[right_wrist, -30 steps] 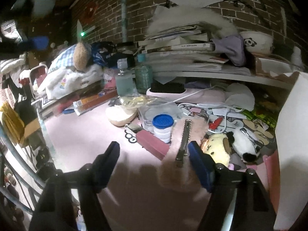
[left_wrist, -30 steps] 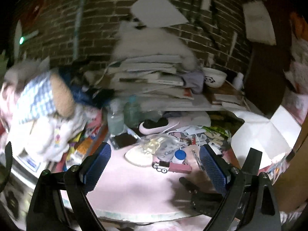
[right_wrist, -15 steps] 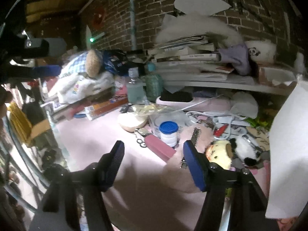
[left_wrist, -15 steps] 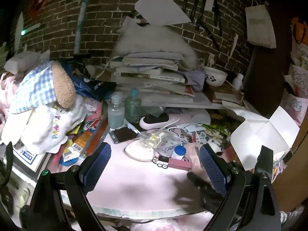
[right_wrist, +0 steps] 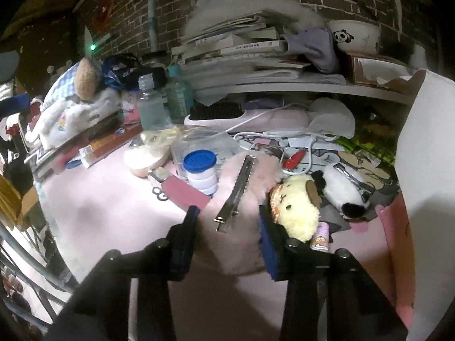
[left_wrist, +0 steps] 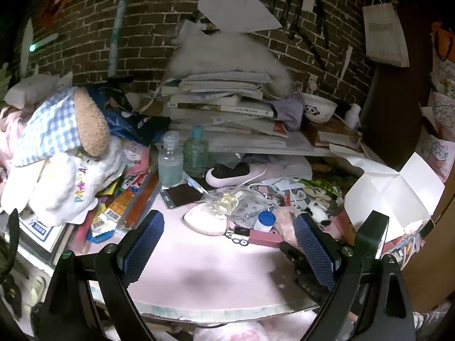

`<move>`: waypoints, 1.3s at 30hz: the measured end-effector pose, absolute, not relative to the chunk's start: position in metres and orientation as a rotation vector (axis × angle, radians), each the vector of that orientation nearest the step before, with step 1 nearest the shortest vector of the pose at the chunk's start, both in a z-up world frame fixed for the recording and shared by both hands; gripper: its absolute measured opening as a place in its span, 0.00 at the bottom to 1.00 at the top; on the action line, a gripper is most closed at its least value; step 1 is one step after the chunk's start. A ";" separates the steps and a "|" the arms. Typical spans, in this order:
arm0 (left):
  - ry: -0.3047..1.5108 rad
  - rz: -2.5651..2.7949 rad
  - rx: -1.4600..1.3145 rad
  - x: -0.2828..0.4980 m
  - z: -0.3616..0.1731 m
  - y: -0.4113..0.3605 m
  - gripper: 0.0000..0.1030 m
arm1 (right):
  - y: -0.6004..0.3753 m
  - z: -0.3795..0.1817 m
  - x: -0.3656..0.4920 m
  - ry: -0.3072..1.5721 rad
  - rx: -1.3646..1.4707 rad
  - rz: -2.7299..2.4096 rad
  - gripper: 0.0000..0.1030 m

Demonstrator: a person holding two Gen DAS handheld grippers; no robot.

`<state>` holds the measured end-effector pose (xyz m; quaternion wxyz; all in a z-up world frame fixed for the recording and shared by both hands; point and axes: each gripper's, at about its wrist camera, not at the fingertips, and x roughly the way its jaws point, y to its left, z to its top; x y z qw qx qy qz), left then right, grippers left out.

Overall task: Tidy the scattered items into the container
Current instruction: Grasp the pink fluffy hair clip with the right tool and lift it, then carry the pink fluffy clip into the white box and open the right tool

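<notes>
A pink fluffy hair clip (right_wrist: 241, 199) with a metal clasp lies on the pink table (right_wrist: 113, 213). My right gripper (right_wrist: 229, 227) is closing its jaws on it, and both pads touch the fluff. Beside it lie a yellow plush (right_wrist: 295, 207), a panda plush clip (right_wrist: 341, 190), a blue-capped white jar (right_wrist: 200, 170) and a pink flat case (right_wrist: 182, 191). The white box (right_wrist: 426, 142) stands open at the right. My left gripper (left_wrist: 227, 244) hangs open over bare table, with nothing between its fingers. In its view the jar (left_wrist: 266, 220) and the white box (left_wrist: 392, 199) lie ahead.
A stack of books (left_wrist: 227, 105), two bottles (left_wrist: 182, 159), a pink hairbrush (left_wrist: 239, 173), a powder puff (left_wrist: 203, 218) and a plastic bag crowd the back. A plush toy (left_wrist: 62, 147) and snack packets fill the left. The table's front edge (left_wrist: 213, 311) is near.
The right gripper's jaws have narrowed from wide apart to both sides of the pink fluffy clip, and it has come closer to the clip. The left gripper stays open.
</notes>
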<state>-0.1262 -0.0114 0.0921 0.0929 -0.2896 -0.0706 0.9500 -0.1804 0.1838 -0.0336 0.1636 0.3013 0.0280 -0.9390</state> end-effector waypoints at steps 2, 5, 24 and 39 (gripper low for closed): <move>-0.202 2.819 -0.863 -0.127 0.091 -0.010 0.89 | 0.184 -0.032 -0.178 0.081 0.842 -2.684 0.28; -0.198 2.817 -0.873 -0.128 0.091 -0.008 0.89 | 0.183 -0.028 -0.174 0.079 0.820 -2.682 0.27; -0.202 2.844 -0.873 -0.123 0.095 -0.009 0.89 | 0.171 0.047 -0.118 -0.019 0.580 -2.503 0.27; -0.140 2.806 -0.897 -0.128 0.093 0.011 0.89 | 0.263 0.117 -0.108 -0.009 0.541 -2.652 0.27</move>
